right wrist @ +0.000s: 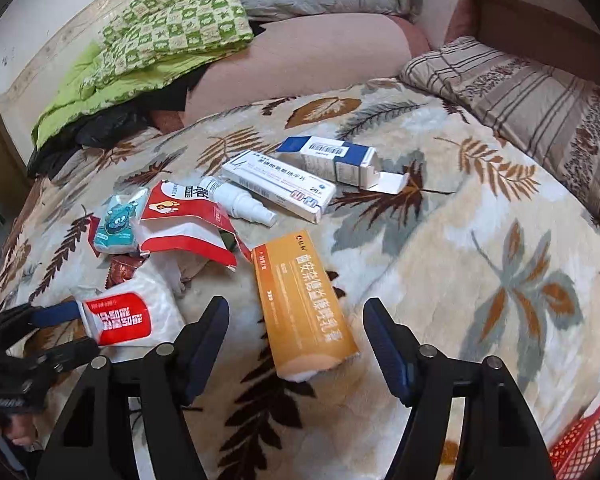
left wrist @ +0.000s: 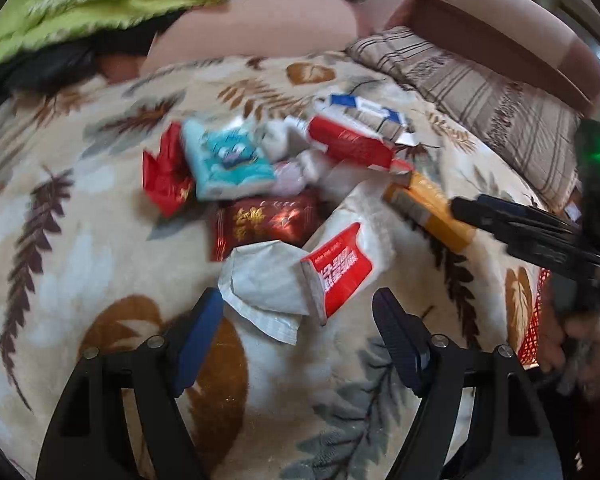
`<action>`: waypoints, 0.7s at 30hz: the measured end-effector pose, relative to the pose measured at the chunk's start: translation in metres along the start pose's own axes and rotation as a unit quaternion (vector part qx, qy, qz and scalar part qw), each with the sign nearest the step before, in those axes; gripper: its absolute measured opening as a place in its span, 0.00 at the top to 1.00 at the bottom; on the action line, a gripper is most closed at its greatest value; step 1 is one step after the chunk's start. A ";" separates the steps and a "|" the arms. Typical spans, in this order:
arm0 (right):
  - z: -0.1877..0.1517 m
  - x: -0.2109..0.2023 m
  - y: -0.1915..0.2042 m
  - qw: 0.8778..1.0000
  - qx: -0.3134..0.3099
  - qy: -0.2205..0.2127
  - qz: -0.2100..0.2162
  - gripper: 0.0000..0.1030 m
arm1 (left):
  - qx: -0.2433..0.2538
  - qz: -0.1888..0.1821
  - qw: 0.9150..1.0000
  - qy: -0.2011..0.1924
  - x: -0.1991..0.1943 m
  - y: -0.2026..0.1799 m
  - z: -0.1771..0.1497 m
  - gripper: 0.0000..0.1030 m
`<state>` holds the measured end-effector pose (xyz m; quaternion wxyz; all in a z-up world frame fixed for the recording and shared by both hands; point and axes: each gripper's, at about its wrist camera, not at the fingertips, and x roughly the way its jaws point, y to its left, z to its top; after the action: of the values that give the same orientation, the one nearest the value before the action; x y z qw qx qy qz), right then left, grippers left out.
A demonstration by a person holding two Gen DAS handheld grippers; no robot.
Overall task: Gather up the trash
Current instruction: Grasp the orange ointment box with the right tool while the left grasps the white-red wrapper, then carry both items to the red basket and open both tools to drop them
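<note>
between right tool [right wrist: 296, 316] fingers: orange box [right wrist: 304, 304], flat; chinese lettering

The litter lies in a loose heap on the leaf-patterned blanket [right wrist: 440, 240]. The long carton [right wrist: 304, 304] lies nearest, between the right gripper's [right wrist: 296, 332] spread fingers. Behind it sit the spray bottle [right wrist: 240, 200] and two flat boxes [right wrist: 280, 184], one behind the other. Left of the carton lies the tissue pack [right wrist: 120, 320], flanked by the left gripper [right wrist: 74, 330]. A mesh basket [right wrist: 588, 436] sits far right.

Leaf-patterned blanket [right wrist: 440, 240], green quilt [right wrist: 172, 28], striped pillow [right wrist: 532, 96]
</note>
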<state>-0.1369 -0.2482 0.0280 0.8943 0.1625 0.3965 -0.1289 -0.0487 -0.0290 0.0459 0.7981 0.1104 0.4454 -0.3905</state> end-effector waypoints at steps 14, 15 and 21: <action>-0.019 0.012 -0.004 1.000 0.016 0.015 -0.007 0.46 | 0.103 0.050 0.993 0.008 0.022 -0.024 0.008 0.21; -0.021 0.009 -0.005 1.000 0.019 0.013 -0.005 0.46 | 0.108 0.057 0.993 0.005 0.025 -0.027 0.007 0.21; -0.031 -0.013 -0.004 0.999 0.033 -0.007 -0.019 0.46 | 0.098 0.116 0.988 -0.007 0.041 -0.045 0.007 0.26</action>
<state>-0.1675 -0.2386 0.0170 0.8886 0.1832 0.3889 -0.1599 -0.0641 -0.0841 0.0248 0.8262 0.2359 0.3840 -0.3380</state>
